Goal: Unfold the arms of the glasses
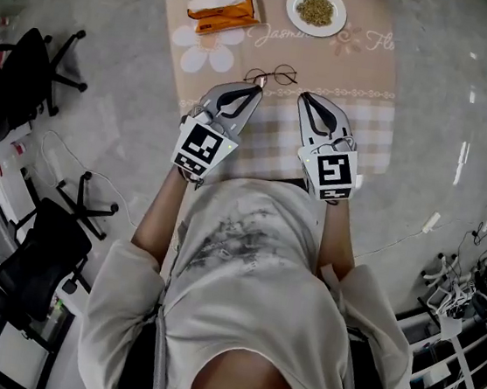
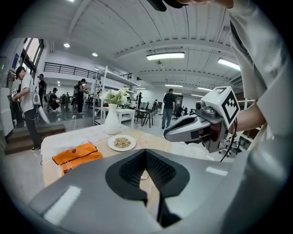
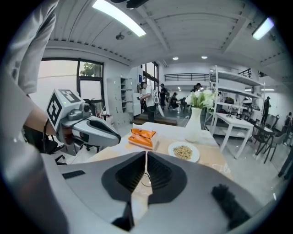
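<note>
Thin wire-framed round glasses [image 1: 272, 75] lie on the chequered tablecloth [image 1: 365, 134], just beyond both grippers. My left gripper [image 1: 259, 84] hovers with its shut tips at the near left side of the glasses. My right gripper [image 1: 304, 96] is a little to their near right, jaws shut and empty. In the left gripper view the shut jaws [image 2: 145, 151] hide most of the glasses, and only a bit of wire [image 2: 143, 177] shows through the gap. The right gripper view shows the same: closed jaws [image 3: 146, 153] with a piece of the frame [image 3: 146, 180] behind them.
A white plate of food [image 1: 315, 10] and an orange packet [image 1: 222, 12] sit at the table's far side. A white vase with flowers [image 3: 194, 123] stands beyond them. Black office chairs [image 1: 30, 66] stand on the floor to the left, cables and racks [image 1: 461, 286] to the right.
</note>
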`<state>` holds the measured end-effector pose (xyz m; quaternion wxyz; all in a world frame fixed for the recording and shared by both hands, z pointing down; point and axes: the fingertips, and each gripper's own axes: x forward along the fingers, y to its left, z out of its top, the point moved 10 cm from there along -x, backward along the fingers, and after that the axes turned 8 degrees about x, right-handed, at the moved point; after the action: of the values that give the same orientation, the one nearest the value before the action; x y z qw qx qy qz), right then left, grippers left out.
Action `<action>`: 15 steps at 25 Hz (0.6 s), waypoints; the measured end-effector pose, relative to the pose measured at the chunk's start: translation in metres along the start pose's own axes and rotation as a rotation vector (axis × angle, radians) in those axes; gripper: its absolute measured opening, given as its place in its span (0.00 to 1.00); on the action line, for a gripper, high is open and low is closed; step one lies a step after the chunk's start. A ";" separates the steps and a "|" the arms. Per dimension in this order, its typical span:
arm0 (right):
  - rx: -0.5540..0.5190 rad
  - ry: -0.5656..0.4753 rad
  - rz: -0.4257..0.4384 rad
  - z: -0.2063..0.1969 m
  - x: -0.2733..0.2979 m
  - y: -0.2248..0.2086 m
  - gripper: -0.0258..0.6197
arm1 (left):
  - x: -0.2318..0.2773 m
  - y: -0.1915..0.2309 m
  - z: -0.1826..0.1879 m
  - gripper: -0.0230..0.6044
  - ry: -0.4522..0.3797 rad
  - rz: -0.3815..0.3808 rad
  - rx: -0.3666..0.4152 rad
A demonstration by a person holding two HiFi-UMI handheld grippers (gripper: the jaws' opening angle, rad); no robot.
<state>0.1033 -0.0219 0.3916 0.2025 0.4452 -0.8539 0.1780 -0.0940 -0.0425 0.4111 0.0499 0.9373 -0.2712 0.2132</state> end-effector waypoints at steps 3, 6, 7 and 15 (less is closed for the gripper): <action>0.005 0.019 -0.005 -0.006 0.005 -0.002 0.07 | 0.006 0.003 -0.006 0.05 0.018 -0.016 0.002; 0.010 0.033 -0.007 -0.011 0.010 -0.003 0.07 | 0.012 0.007 -0.012 0.05 0.042 -0.024 0.007; 0.011 0.037 -0.006 -0.012 0.012 -0.004 0.07 | 0.015 0.008 -0.014 0.05 0.051 -0.026 0.008; 0.014 0.077 0.003 -0.025 0.028 -0.009 0.07 | 0.034 0.014 -0.028 0.07 0.098 -0.047 0.017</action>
<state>0.1003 -0.0340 0.4280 0.2319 0.4379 -0.8450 0.2011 -0.0860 -0.0650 0.4504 0.0598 0.9322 -0.2447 0.2598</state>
